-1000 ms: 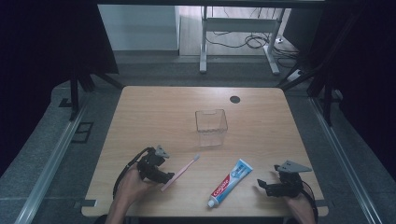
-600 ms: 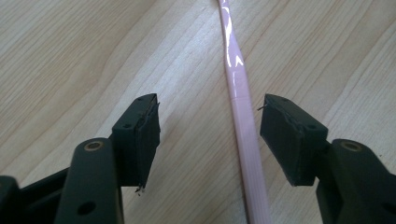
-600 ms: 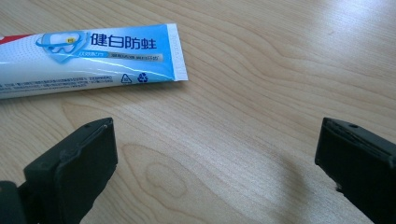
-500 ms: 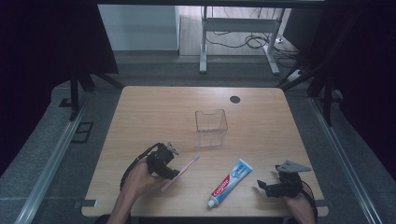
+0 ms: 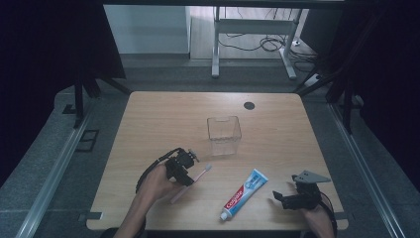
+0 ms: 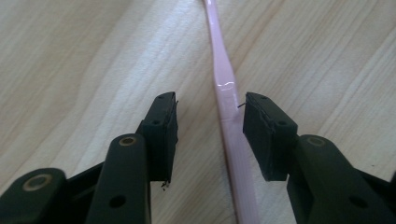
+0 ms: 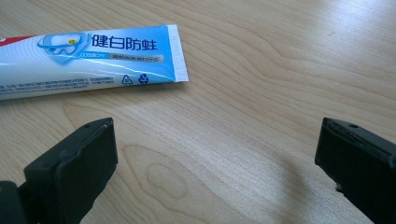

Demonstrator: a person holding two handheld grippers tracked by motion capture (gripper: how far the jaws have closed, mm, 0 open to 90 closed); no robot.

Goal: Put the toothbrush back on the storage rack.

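Since a moment ago my left gripper (image 5: 184,167) has slid along the table toward the pink toothbrush (image 5: 195,176) near the front edge, left of the middle, and its jaws have just been closing around the handle. In the left gripper view the toothbrush (image 6: 226,107) lies flat between them, one pad just beside it and the other a little off, so I judge it is not pinched yet; I came in across the handle so it can be lifted cleanly. Behind it, near the middle of the table (image 5: 148,119), stands a clear cup (image 5: 224,135), upright, likely where the brush goes. Farther right lies the toothpaste (image 5: 243,194), untouched. My right gripper (image 5: 285,198) waits by the front right corner, jaws wide apart and empty.
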